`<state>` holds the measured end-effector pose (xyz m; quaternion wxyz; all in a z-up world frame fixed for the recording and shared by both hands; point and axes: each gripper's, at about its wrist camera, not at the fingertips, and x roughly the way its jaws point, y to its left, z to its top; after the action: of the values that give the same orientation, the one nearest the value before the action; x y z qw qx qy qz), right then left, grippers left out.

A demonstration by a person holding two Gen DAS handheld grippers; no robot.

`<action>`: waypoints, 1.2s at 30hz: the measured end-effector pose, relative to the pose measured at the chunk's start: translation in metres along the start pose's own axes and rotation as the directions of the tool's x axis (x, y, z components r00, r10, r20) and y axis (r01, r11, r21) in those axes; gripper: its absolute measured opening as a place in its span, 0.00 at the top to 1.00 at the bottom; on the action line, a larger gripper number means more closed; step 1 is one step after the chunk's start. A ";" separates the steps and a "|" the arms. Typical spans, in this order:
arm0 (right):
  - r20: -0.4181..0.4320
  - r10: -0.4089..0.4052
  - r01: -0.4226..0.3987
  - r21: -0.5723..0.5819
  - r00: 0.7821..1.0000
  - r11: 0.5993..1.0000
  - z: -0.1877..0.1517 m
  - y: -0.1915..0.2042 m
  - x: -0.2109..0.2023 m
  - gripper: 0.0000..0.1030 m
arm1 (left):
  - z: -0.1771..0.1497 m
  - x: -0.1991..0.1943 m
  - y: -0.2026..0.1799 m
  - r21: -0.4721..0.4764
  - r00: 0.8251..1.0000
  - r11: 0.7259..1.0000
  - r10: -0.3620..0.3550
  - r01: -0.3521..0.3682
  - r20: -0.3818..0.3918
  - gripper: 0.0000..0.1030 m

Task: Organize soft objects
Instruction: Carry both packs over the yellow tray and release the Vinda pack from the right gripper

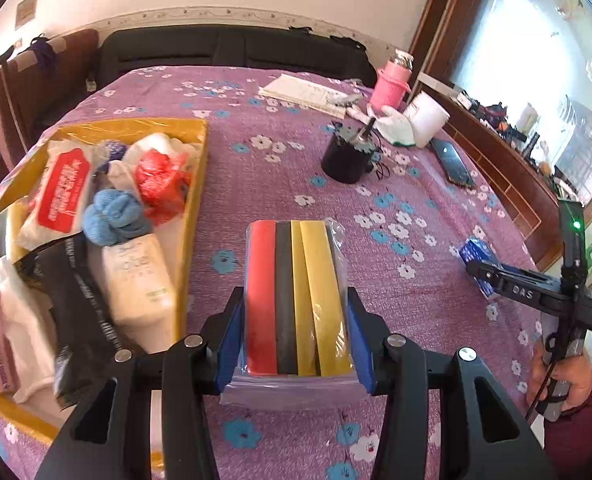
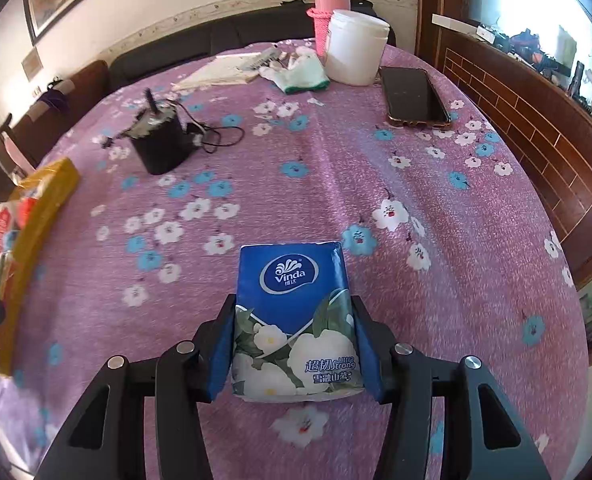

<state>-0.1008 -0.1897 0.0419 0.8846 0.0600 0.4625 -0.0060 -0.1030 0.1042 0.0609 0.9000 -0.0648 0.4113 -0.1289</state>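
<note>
My left gripper (image 1: 294, 316) is shut on a clear bag of red, black and yellow strips (image 1: 298, 300), held over the purple flowered tablecloth, right of the yellow box (image 1: 194, 208). The box holds several soft things: tissue packs, a blue cloth ball (image 1: 116, 218), a red bag (image 1: 158, 180), a black pouch. My right gripper (image 2: 294, 320) is shut on a blue Vinda tissue pack (image 2: 294, 312) above the table. The right gripper (image 1: 492, 272) also shows in the left wrist view at the right, with the pack (image 1: 474, 252) in it.
A black motor with wires (image 2: 160, 144) stands mid-table. At the far side lie a phone (image 2: 412, 96), a white jar (image 2: 356, 52), a pink flask (image 2: 330, 8), white gloves (image 2: 302, 70) and papers (image 2: 224, 70). The yellow box edge (image 2: 36, 220) is at the left. A wooden ledge (image 2: 536, 120) runs along the right.
</note>
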 end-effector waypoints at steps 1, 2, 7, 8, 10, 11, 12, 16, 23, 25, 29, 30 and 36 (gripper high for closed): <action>0.004 0.017 -0.017 0.004 1.000 1.000 -0.001 0.002 -0.005 0.45 | 0.000 -0.004 0.001 0.001 1.000 1.000 0.010 -0.010 0.009 0.55; 0.007 0.031 -0.031 0.006 1.000 1.000 -0.001 0.004 -0.008 0.45 | 0.000 -0.008 0.003 0.002 1.000 1.000 0.020 -0.020 0.021 0.55; 0.027 0.083 -0.082 -0.028 0.996 0.996 -0.004 0.029 -0.024 0.45 | 0.001 -0.023 0.013 -0.011 0.997 0.999 0.044 -0.043 0.056 0.55; 0.030 0.092 -0.090 -0.042 0.995 0.995 -0.004 0.036 -0.026 0.45 | 0.001 -0.026 0.016 -0.013 0.997 0.999 0.053 -0.052 0.063 0.55; 0.033 0.109 -0.106 -0.071 0.994 0.992 -0.004 0.051 -0.029 0.45 | 0.001 -0.029 0.021 -0.021 0.995 0.998 0.067 -0.065 0.072 0.55; 0.035 0.120 -0.116 -0.088 0.992 0.989 -0.004 0.059 -0.031 0.45 | 0.001 -0.031 0.024 -0.026 0.995 0.997 0.070 -0.069 0.074 0.55; 0.036 0.127 -0.123 -0.101 0.991 0.987 -0.004 0.066 -0.032 0.45 | 0.001 -0.032 0.028 -0.035 0.994 0.997 0.075 -0.073 0.076 0.55; 0.036 0.155 -0.148 -0.150 0.987 0.978 -0.005 0.092 -0.035 0.45 | -0.001 -0.038 0.042 -0.061 0.991 0.994 0.098 -0.093 0.086 0.55; 0.026 0.192 -0.181 -0.223 0.981 0.958 -0.004 0.129 -0.037 0.45 | -0.005 -0.045 0.062 -0.104 0.987 0.987 0.129 -0.118 0.098 0.55; 0.021 0.201 -0.191 -0.240 0.979 0.952 -0.004 0.138 -0.037 0.45 | -0.005 -0.046 0.068 -0.114 0.987 0.986 0.131 -0.120 0.098 0.55; 0.010 0.214 -0.203 -0.270 0.977 0.941 -0.004 0.157 -0.036 0.45 | -0.006 -0.048 0.080 -0.136 0.986 0.984 0.132 -0.118 0.101 0.55; 0.006 0.219 -0.208 -0.278 0.976 0.938 -0.005 0.162 -0.035 0.45 | -0.007 -0.049 0.082 -0.140 0.986 0.983 0.132 -0.117 0.103 0.55; -0.013 0.250 -0.240 -0.330 0.968 0.913 -0.006 0.194 -0.034 0.45 | -0.008 -0.060 0.104 -0.183 0.984 0.977 0.133 -0.110 0.118 0.55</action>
<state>-0.1117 0.0018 0.0857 0.8826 -0.0309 0.4327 0.1813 -0.1280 0.2211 0.0758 0.9219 -0.1267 0.3648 -0.0323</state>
